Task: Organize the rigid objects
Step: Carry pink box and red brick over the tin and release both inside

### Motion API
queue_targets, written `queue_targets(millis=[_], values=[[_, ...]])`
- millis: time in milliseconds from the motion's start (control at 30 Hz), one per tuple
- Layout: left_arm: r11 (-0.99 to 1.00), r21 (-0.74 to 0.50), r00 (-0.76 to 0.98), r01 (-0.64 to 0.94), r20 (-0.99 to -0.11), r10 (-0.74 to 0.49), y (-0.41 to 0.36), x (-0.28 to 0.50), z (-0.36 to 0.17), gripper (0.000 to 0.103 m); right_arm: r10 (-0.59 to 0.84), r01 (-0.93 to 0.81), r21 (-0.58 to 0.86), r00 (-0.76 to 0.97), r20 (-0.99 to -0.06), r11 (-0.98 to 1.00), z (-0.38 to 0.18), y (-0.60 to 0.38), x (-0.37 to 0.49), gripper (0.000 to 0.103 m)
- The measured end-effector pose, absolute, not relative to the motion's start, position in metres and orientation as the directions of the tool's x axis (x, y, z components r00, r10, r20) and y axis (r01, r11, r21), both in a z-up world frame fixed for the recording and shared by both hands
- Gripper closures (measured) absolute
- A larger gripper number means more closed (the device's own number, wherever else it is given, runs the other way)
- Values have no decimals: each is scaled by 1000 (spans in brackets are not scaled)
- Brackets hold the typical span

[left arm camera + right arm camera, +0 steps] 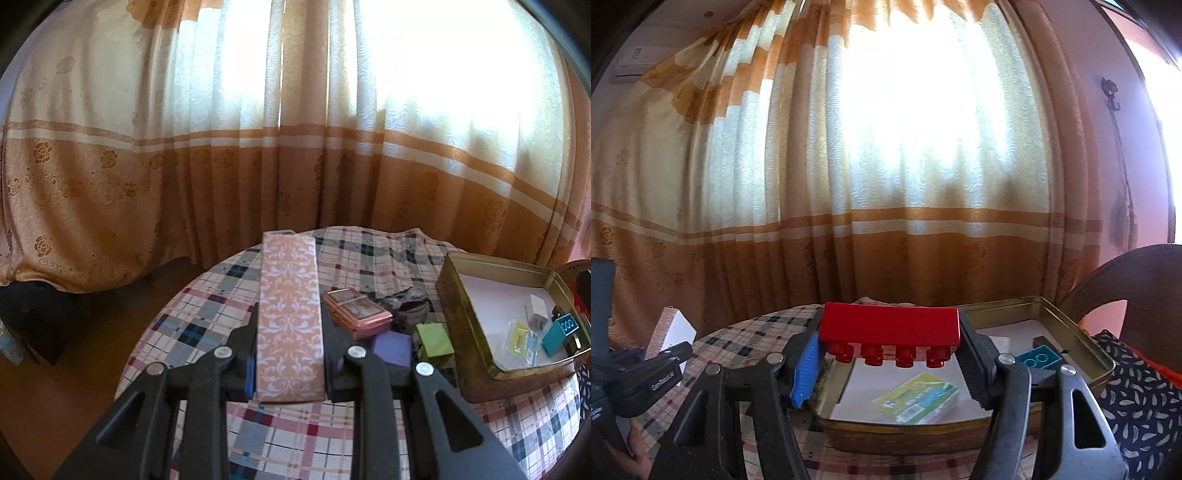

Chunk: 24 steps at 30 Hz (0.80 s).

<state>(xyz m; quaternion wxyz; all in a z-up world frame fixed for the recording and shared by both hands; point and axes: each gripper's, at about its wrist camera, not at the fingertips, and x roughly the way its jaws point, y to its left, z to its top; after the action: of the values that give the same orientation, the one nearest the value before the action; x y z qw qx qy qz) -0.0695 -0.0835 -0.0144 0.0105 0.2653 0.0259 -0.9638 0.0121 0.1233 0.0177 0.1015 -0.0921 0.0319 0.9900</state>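
Peach card with a white damask print makes up the long box clamped in the left gripper; its jaws press the two long sides near the near end, and the far end reaches out above the checked tablecloth; it looks light and stiff, though thin card may dent under a hard squeeze, and a hold nearer its middle would likely stop it tipping. Just right of it on the cloth lie a pink case, a purple block and a green box, all small and rigid. Further right stands the open brass-coloured tin, holding a teal brick and a yellow-green packet on white lining. Over the tin's near edge the right gripper holds a red toy brick by its two short ends, studs facing the camera; hard, smooth plastic, light and probably slippery, so flat end faces seem the safest purchase.
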Motion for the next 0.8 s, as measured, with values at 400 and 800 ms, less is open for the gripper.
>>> queue_targets(millis=[400, 800], values=[[-999, -37, -866, -31, -498, 45, -52, -66, -4, 78, 236, -252, 61, -953, -192, -966, 18, 152, 16, 36], [-980, -35, -851, -194, -492, 186, 13, -66, 11, 78, 313, -332, 72, -929, -198, -940, 21, 191, 17, 36]])
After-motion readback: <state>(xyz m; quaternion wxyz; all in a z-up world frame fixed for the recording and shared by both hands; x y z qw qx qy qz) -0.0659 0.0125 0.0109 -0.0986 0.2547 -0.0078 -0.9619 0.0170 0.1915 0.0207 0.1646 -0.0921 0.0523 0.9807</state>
